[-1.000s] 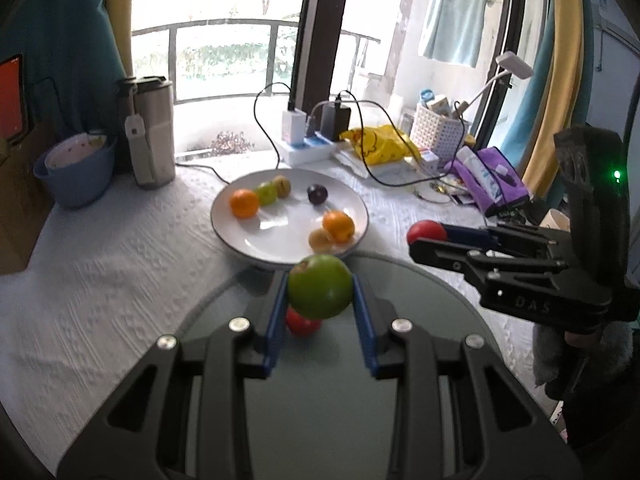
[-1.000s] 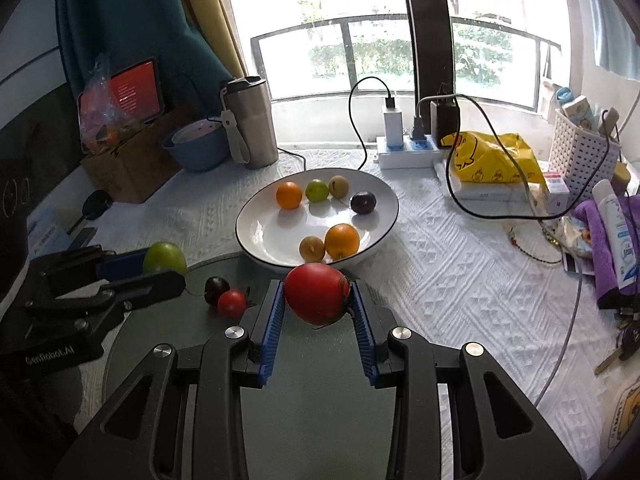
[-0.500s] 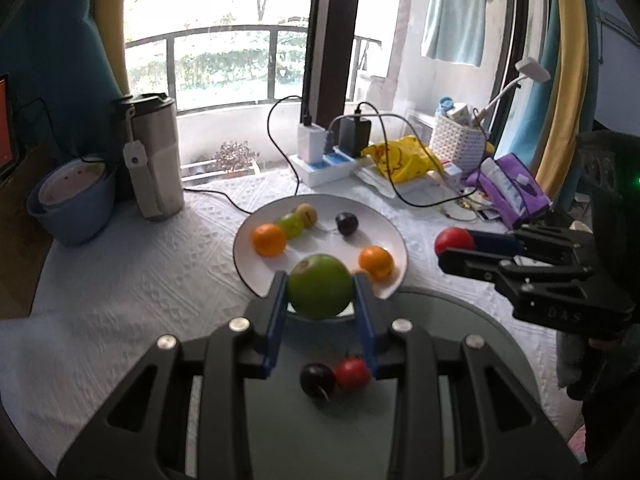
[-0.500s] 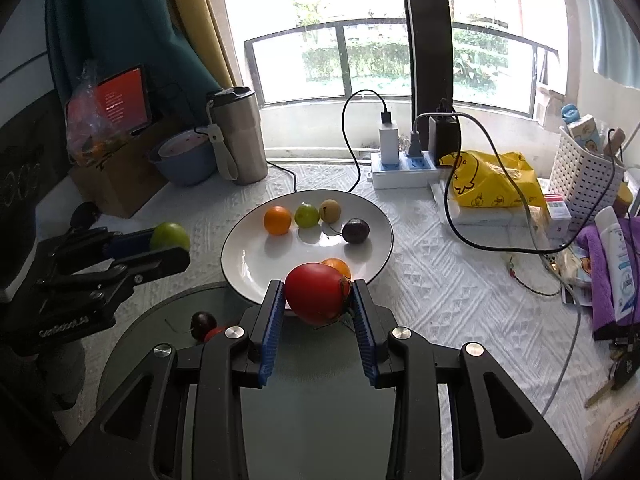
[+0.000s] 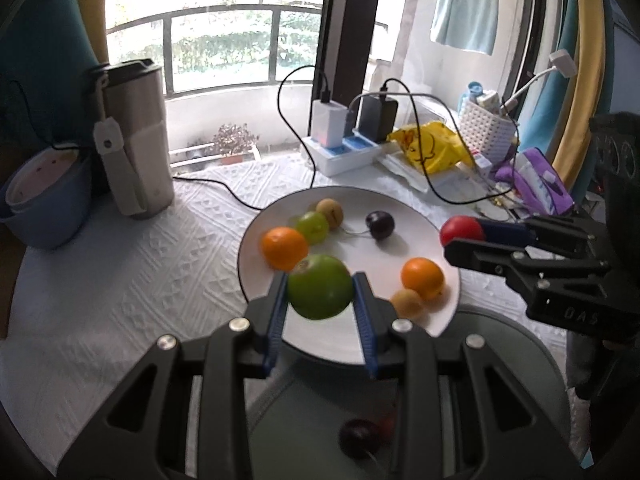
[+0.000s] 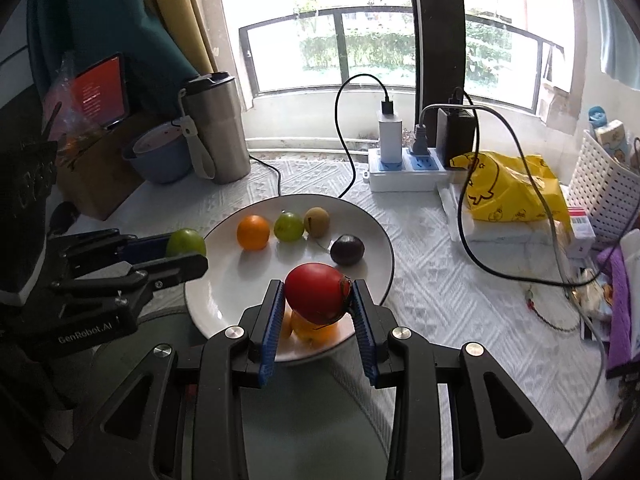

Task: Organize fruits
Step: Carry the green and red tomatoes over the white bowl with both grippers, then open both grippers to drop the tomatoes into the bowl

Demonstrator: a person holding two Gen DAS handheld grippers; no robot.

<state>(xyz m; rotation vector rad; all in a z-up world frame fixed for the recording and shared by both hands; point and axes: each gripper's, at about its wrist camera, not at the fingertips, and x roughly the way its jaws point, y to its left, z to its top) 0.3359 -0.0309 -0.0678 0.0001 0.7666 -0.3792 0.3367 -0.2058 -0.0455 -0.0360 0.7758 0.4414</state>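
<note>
Fruits sit mostly on the white plate [image 6: 372, 240]: an orange [image 6: 253, 232], small green fruit [image 6: 288, 226], tan fruit [image 6: 317, 222] in a row at the far side, dark plum [image 6: 347, 249] to their right. Second orange [image 5: 423, 277] and a small yellow fruit [image 5: 407, 303] lie at the near right rim in the left view; in the right view both are mostly hidden behind the tomato [image 6: 317, 298] and the blue pads. Left tongs [image 5: 320, 292] grip a green apple [image 5: 320, 287], smooth, round, slightly blurred, held over the plate's near edge. Right tongs [image 6: 318, 300] grip the tomato, glossy red with a dark stem scar on its right side, held over the plate's near part. Dark cherry-like fruit [image 5: 359, 438] and a red one beside it lie on the grey round mat [image 5: 320, 420], partly cut off by the left tongs' frame, too blurred to identify. Plate's near rim overlaps the mat. White textured cloth [image 6: 440, 280] covers the surface. Steel tumbler [image 6: 216, 128] and blue bowl [image 6: 160, 160] stand far left, power strip [image 6: 404, 172] and yellow bag [image 6: 504, 184] behind the plate.
</note>
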